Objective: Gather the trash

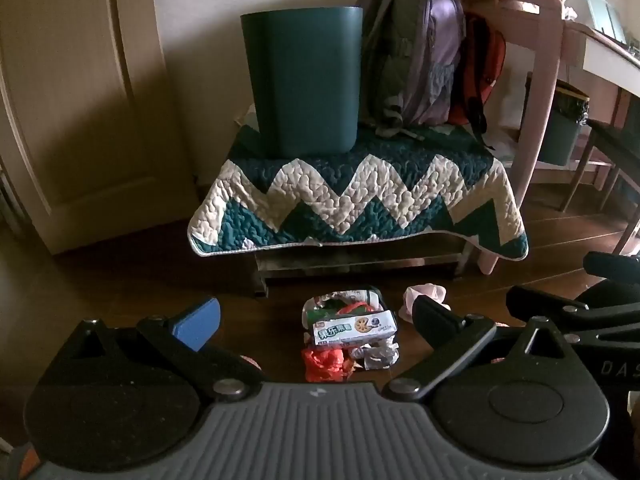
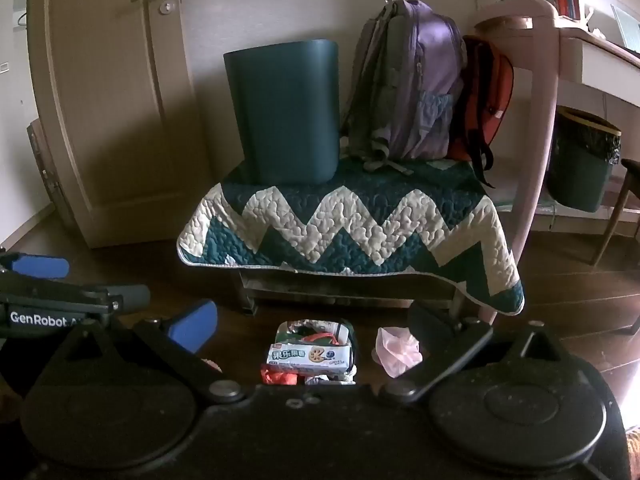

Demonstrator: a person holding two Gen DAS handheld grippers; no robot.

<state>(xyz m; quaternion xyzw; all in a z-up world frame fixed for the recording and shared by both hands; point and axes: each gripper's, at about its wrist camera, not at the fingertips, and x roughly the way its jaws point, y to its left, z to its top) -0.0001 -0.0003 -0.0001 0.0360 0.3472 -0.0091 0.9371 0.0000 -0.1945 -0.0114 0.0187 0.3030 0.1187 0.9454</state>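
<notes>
A pile of trash lies on the dark wooden floor: a white snack box (image 1: 354, 327) (image 2: 308, 356) on top of crumpled wrappers, a red wrapper (image 1: 324, 364) (image 2: 279, 376) in front, and a pink crumpled bag (image 1: 425, 295) (image 2: 398, 348) to the right. A tall teal bin (image 1: 303, 80) (image 2: 285, 110) stands on a low bench under a zigzag quilt (image 1: 360, 196) (image 2: 348, 228). My left gripper (image 1: 316, 320) hovers open just short of the pile, nothing between its fingers. My right gripper (image 2: 316, 324) is open too, with the pile ahead between its fingers.
A purple backpack (image 1: 416, 48) (image 2: 412, 76) and an orange bag (image 1: 482, 68) (image 2: 490, 96) stand on the bench beside the bin. A pink chair leg (image 1: 532, 128) (image 2: 532, 168) rises at the right, with a lined wastebasket (image 1: 562, 128) (image 2: 582, 160) behind it. A closed door (image 2: 108, 92) stands on the left.
</notes>
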